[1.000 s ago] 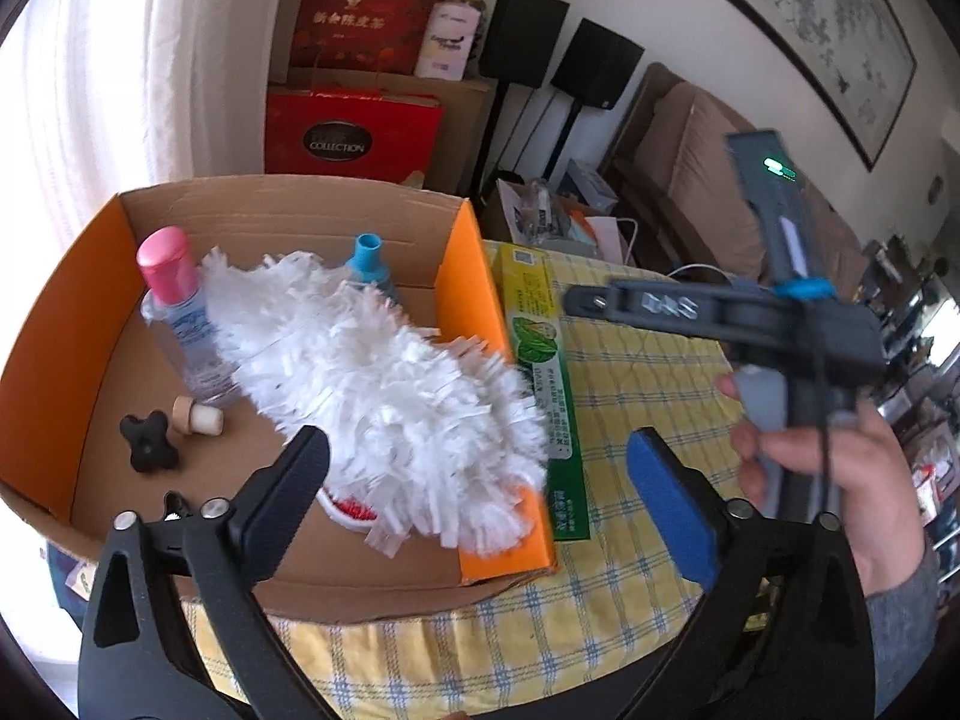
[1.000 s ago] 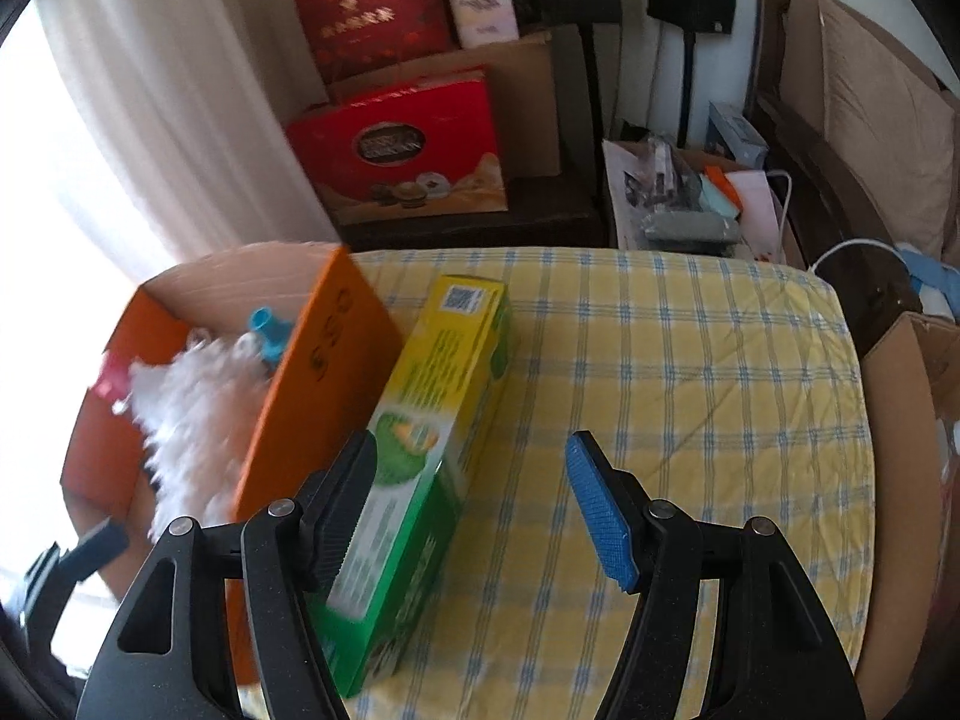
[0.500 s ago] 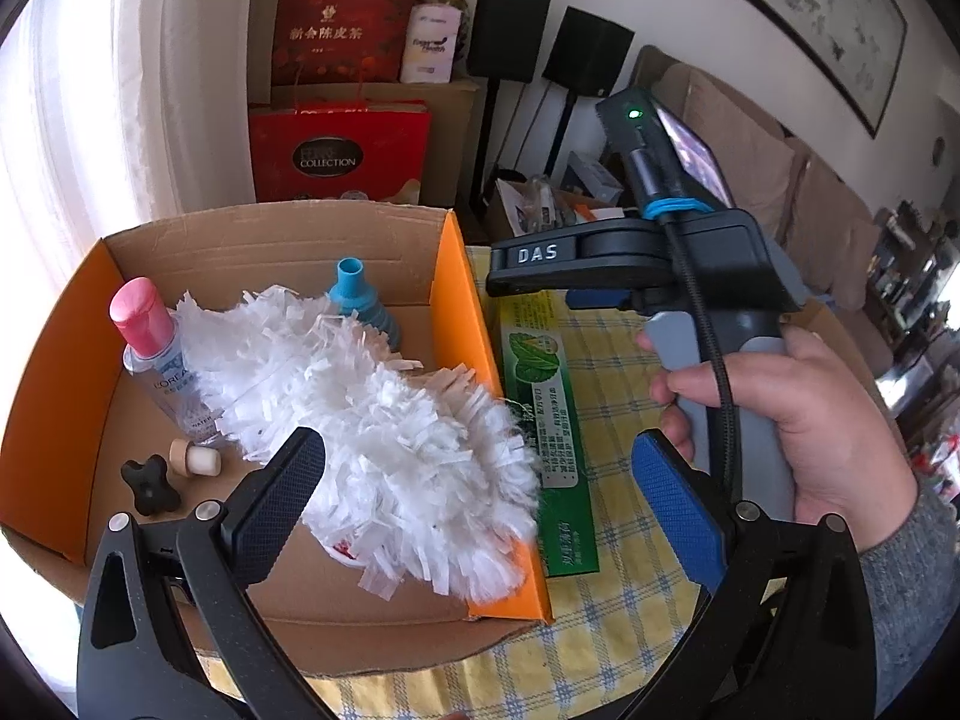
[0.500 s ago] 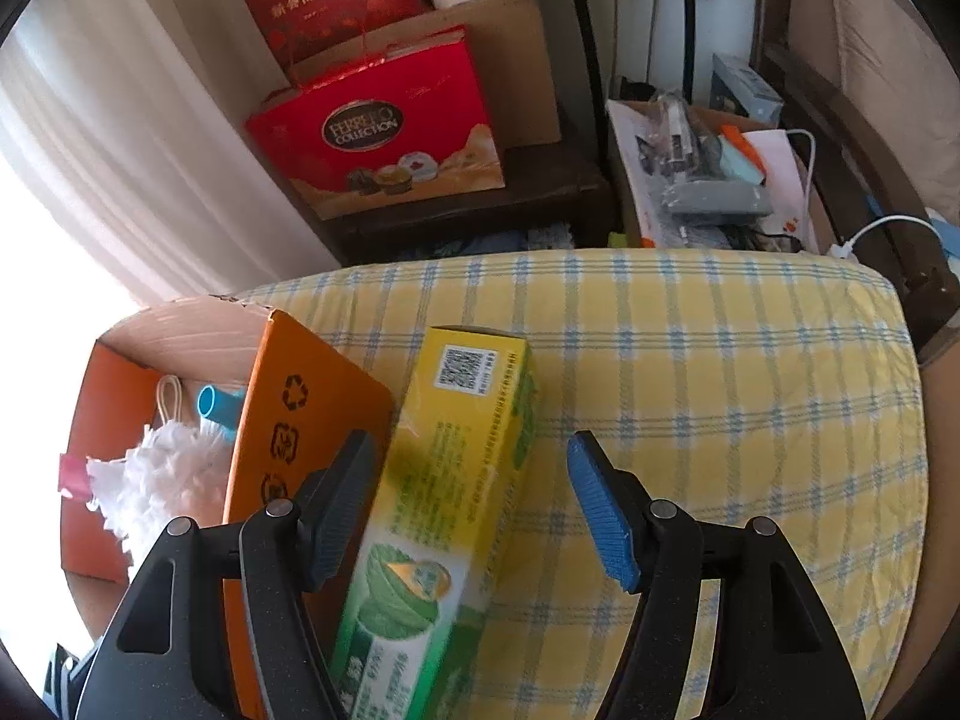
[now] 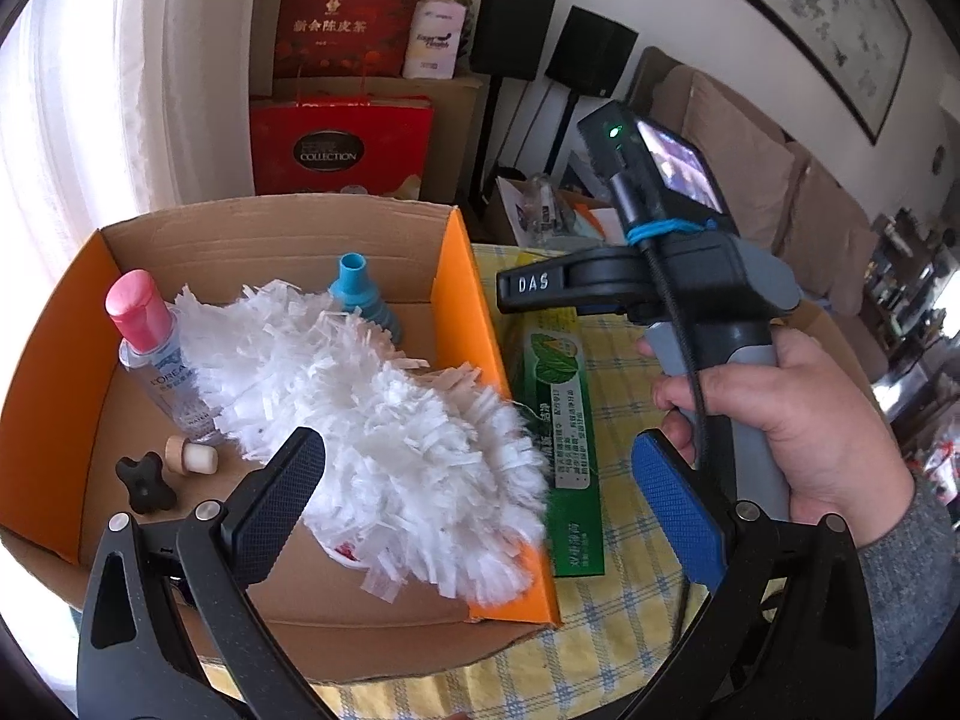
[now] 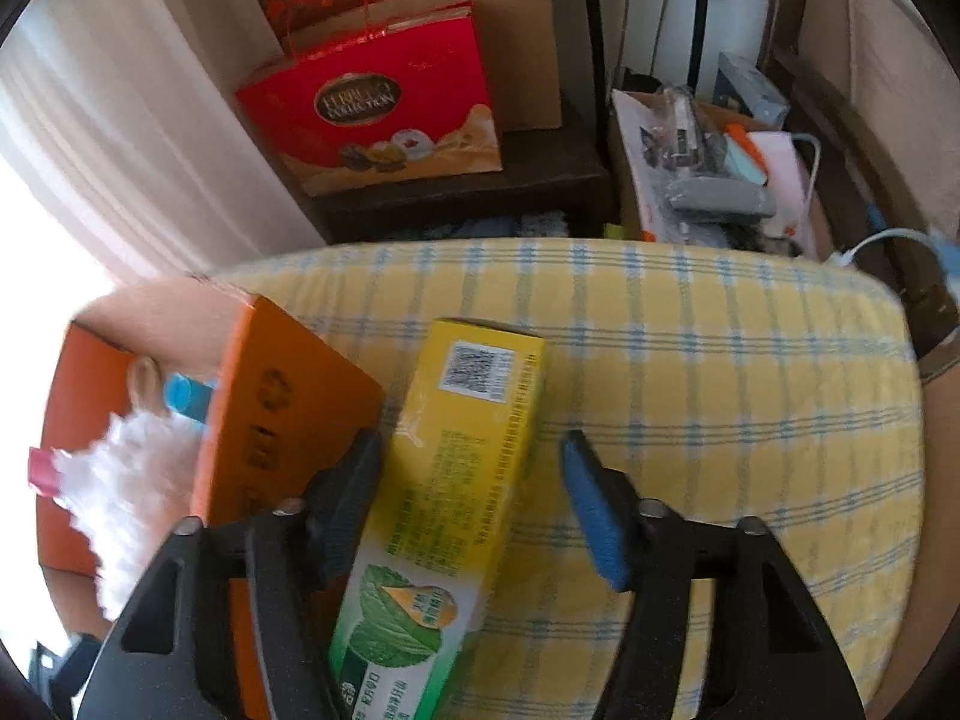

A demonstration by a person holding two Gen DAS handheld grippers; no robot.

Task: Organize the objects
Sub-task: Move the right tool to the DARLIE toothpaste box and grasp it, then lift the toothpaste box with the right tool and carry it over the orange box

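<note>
Green-yellow carton (image 6: pixel 456 480) is lying on the counter (image 6: pixel 720 420), just beside the orange box (image 6: pixel 288 420). Right claw (image 6: pixel 474 504) is straddling it, just closing, blue pad not yet seated; left claw (image 5: pixel 480 480) is held open, empty. Carton is judged light, rigid, slick; long side faces are best taken mid-length
</note>
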